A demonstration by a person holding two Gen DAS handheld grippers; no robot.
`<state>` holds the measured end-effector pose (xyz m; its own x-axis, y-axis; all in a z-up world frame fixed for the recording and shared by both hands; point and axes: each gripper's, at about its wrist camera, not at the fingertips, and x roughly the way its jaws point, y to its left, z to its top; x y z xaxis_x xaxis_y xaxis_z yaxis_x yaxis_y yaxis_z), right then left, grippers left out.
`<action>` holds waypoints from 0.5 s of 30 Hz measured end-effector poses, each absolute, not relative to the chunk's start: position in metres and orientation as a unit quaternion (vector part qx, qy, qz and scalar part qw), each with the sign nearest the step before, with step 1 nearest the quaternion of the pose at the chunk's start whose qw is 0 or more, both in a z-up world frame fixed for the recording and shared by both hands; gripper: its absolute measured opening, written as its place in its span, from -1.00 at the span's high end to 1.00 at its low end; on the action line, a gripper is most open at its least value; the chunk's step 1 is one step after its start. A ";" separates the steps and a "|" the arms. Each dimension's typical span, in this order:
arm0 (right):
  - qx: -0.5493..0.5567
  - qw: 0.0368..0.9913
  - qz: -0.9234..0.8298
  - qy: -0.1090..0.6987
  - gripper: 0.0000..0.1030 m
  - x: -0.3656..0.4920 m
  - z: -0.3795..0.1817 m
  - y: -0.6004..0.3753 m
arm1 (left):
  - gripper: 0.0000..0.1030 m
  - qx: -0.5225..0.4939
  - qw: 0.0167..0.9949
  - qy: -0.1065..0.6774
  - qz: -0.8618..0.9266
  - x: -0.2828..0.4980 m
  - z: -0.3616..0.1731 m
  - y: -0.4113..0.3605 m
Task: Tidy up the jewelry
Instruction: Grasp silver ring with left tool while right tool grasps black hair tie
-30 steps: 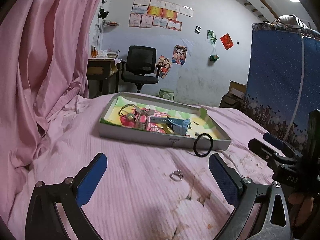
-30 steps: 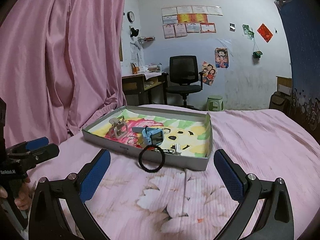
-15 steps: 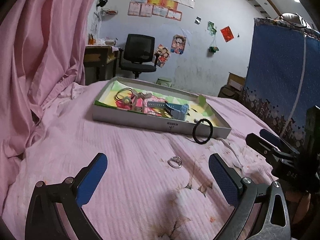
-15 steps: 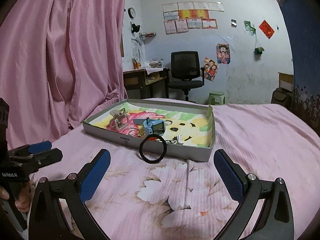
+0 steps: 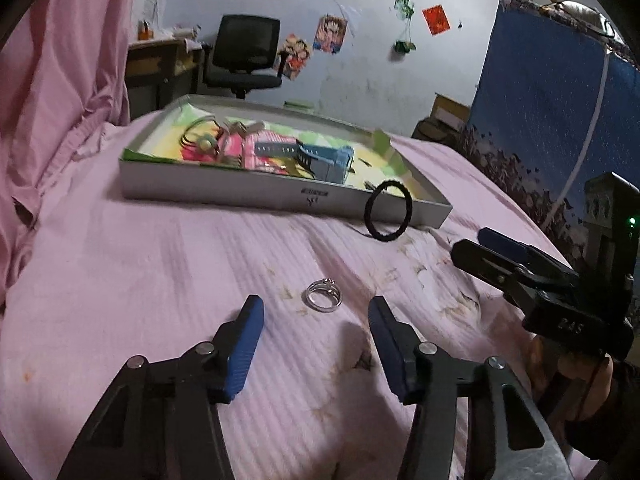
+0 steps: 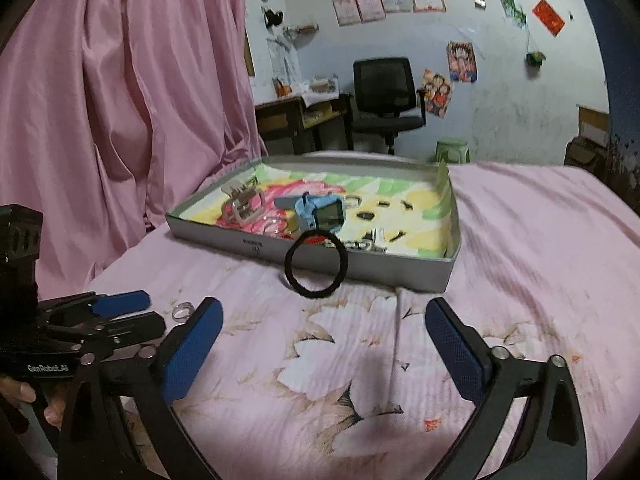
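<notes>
A silver ring (image 5: 322, 298) lies on the pink bedspread, just ahead of my left gripper (image 5: 316, 312), whose blue pads stand open on either side of it, not touching. The ring also shows in the right wrist view (image 6: 182, 311). A black hair tie (image 5: 387, 211) leans upright against the front wall of a grey tray (image 5: 224, 190); it shows in the right wrist view too (image 6: 316, 263). The tray (image 6: 384, 266) holds a blue watch (image 6: 320, 216), clips and other pieces. My right gripper (image 6: 324, 332) is open and empty, short of the hair tie.
A pink curtain (image 6: 120, 100) hangs at the left. A blue patterned panel (image 5: 552, 92) stands at the right of the bed. A desk and black office chair (image 6: 386, 96) are beyond the bed. A green stool (image 6: 452, 150) sits by the wall.
My left gripper has moved forward and down to the ring and its jaws have narrowed around it. The right gripper has edged a little closer to the hair tie.
</notes>
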<state>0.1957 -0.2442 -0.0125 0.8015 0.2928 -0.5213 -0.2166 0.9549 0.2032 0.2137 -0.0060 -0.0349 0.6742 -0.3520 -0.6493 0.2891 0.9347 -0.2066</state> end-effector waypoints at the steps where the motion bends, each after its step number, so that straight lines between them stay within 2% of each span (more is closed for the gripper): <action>1: 0.069 0.944 0.136 0.292 -0.70 0.199 -0.015 -0.244 | 0.04 -0.043 0.912 0.366 -0.177 0.216 -0.036 -0.007; 5: 0.076 0.937 0.137 0.312 -0.59 0.211 -0.023 -0.242 | 0.17 -0.038 0.908 0.378 -0.176 0.222 -0.038 -0.009; 7: 0.075 0.933 0.138 0.323 -0.45 0.217 -0.026 -0.241 | 0.24 -0.033 0.906 0.384 -0.173 0.225 -0.039 -0.011; 12: 0.078 0.926 0.138 0.344 -0.40 0.232 -0.031 -0.240 | 0.44 -0.023 0.904 0.392 -0.166 0.228 -0.039 -0.013; 15: 0.084 0.920 0.139 0.357 -0.29 0.243 -0.034 -0.240 | 0.54 -0.025 0.904 0.393 -0.166 0.229 -0.039 -0.013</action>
<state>0.2431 -0.2403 -0.0342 0.7070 0.3155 -0.6329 -0.1950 0.9472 0.2544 0.2287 -0.0125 -0.0385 0.6363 -0.3201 -0.7019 0.2813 0.9435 -0.1752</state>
